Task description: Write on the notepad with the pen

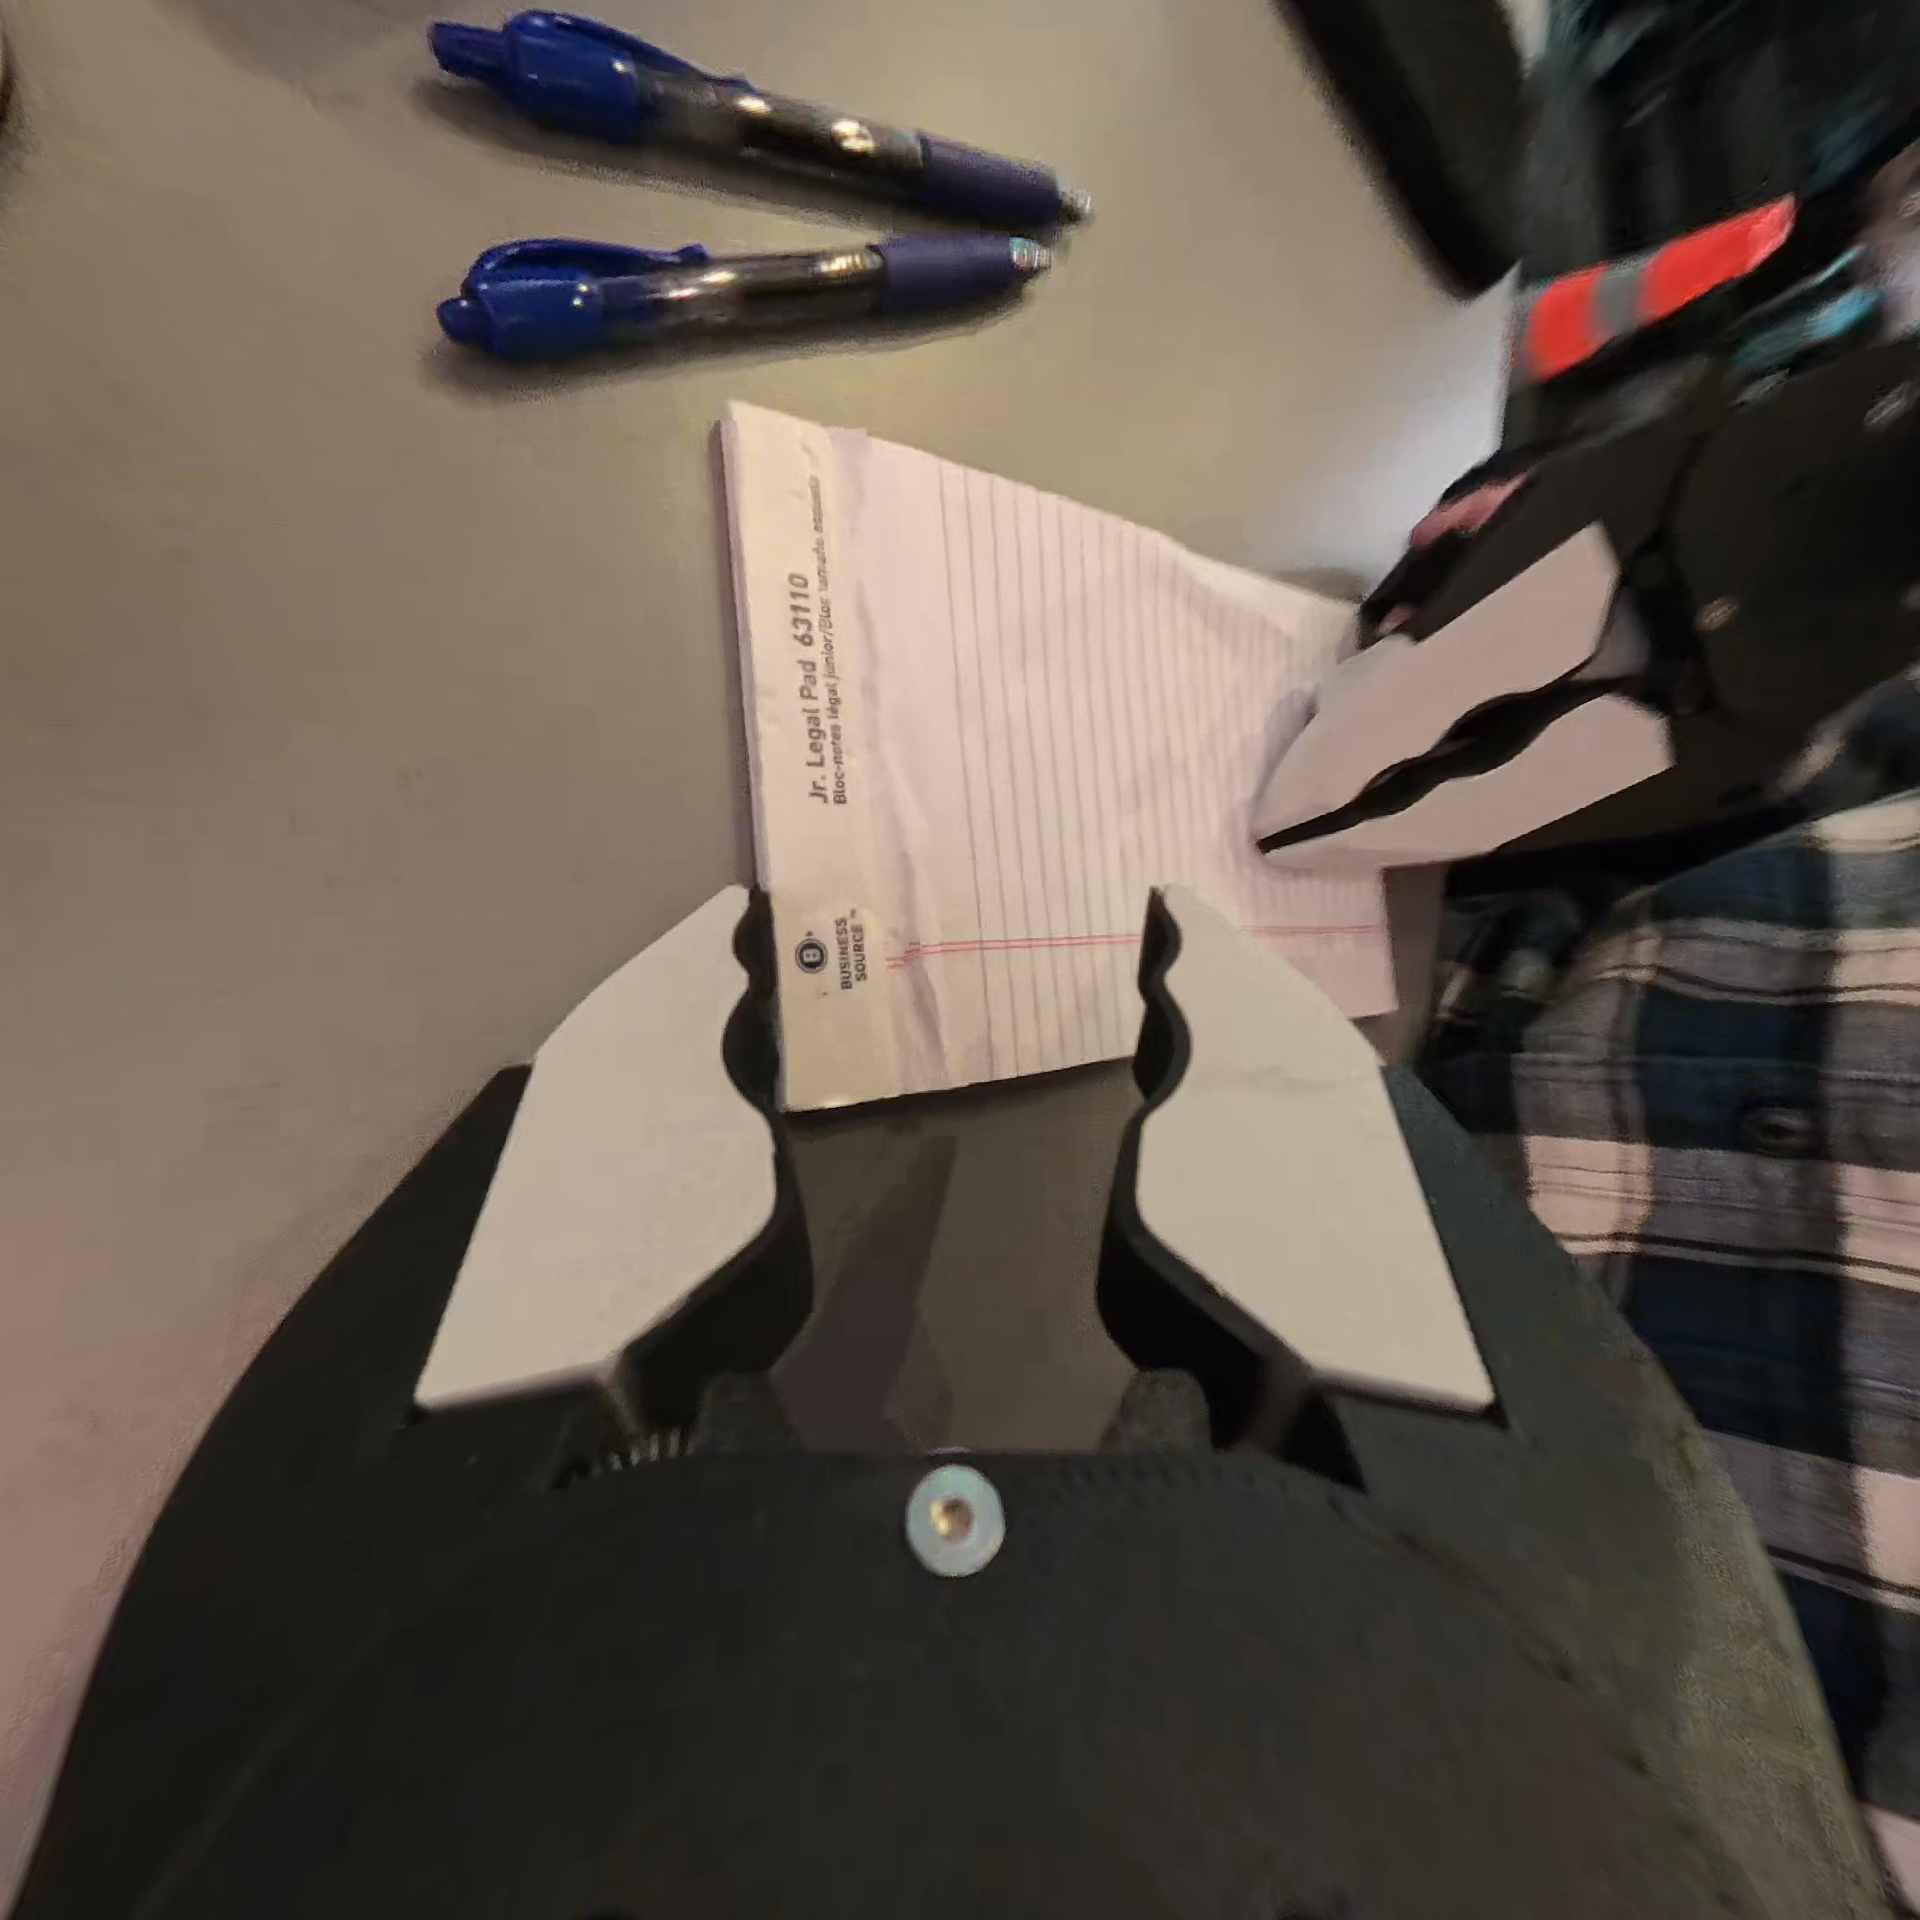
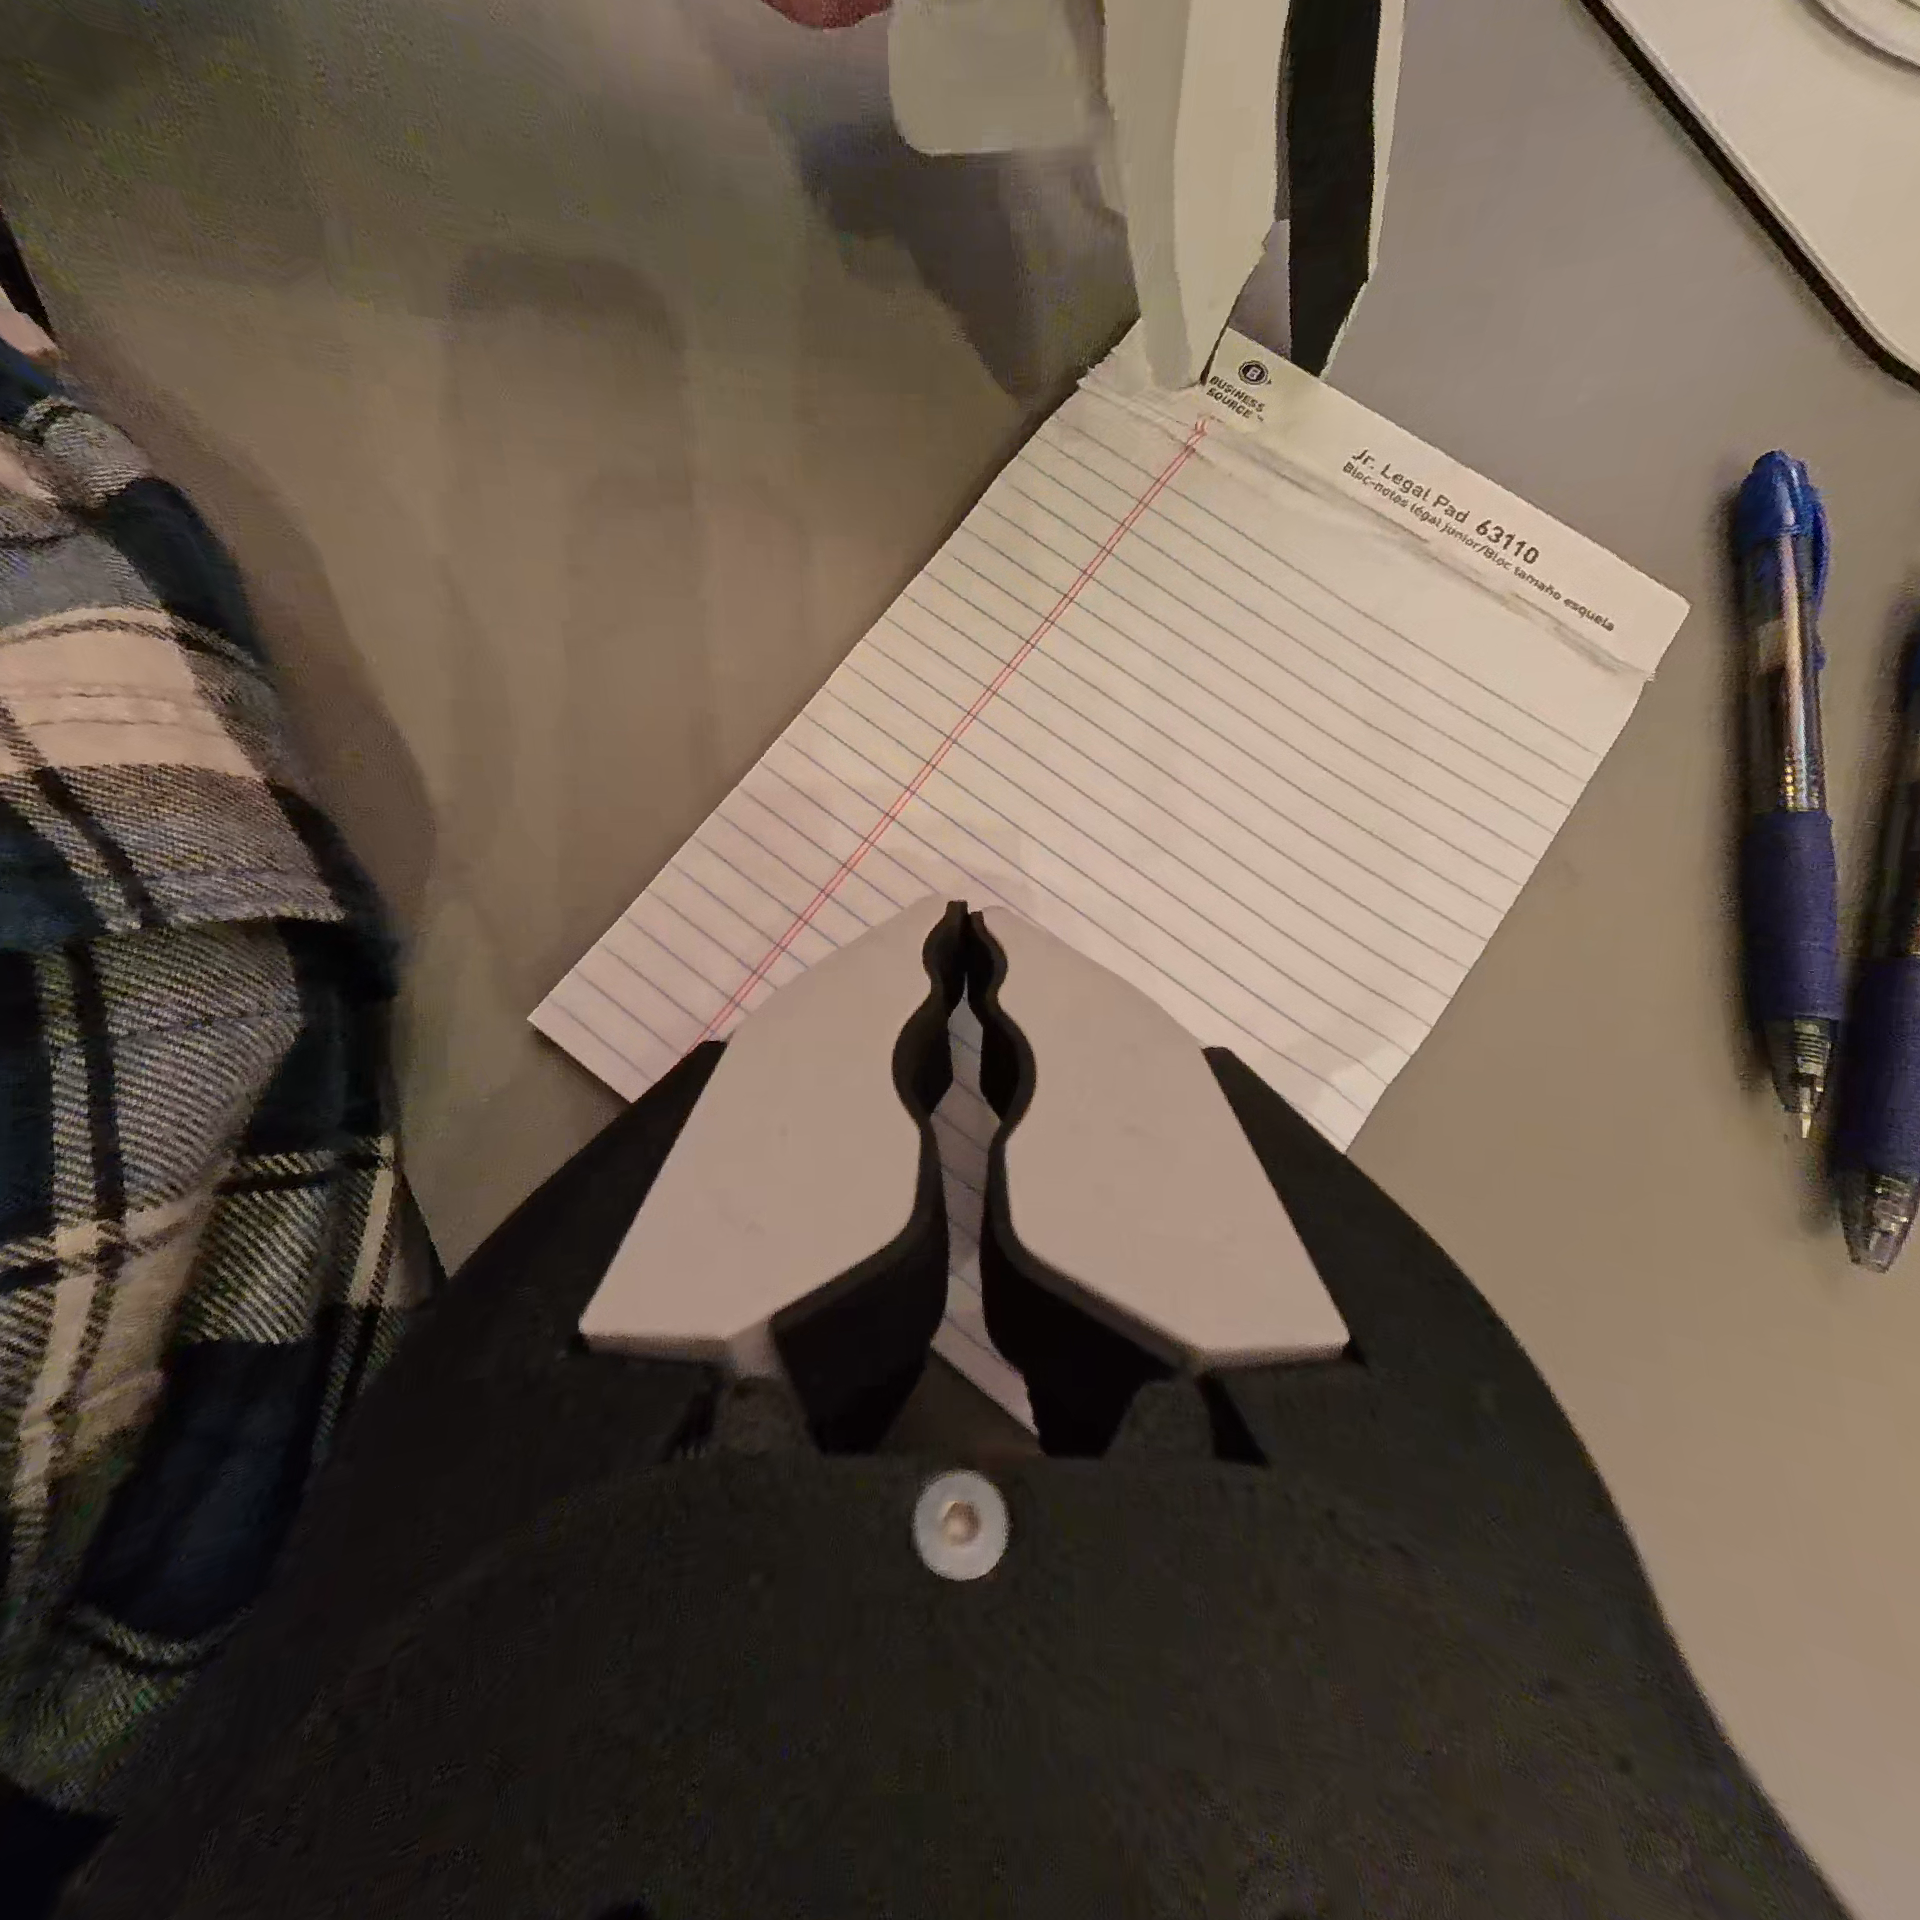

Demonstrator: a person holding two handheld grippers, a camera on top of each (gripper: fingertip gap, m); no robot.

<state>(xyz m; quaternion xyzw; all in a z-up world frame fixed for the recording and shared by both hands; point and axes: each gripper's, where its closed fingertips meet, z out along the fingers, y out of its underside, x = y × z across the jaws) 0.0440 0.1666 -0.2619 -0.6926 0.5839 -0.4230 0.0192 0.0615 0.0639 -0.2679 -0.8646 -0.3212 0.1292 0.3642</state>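
Observation:
A white lined notepad (image 1: 1039,727) lies flat on the grey table (image 1: 312,727); it also shows in the right wrist view (image 2: 1195,779). My left gripper (image 1: 954,914) is open, its fingers astride the pad's bound top corner, and holds nothing. In the right wrist view one of its white fingertips (image 2: 1169,343) rests at that corner. My right gripper (image 2: 963,914) is shut, its tips over the pad's lower part; it also shows in the left wrist view (image 1: 1273,836). I see nothing between its pads. Two blue pens (image 1: 748,114) (image 1: 727,286) lie beyond the pad, untouched, and show at the right (image 2: 1782,779) (image 2: 1886,1039).
A person's plaid shirt (image 1: 1714,1195) (image 2: 156,935) is at the table's near edge. A flat white object with a dark edge (image 2: 1766,156) lies at the far right corner. A dark object (image 1: 1403,104) sits beyond the pad.

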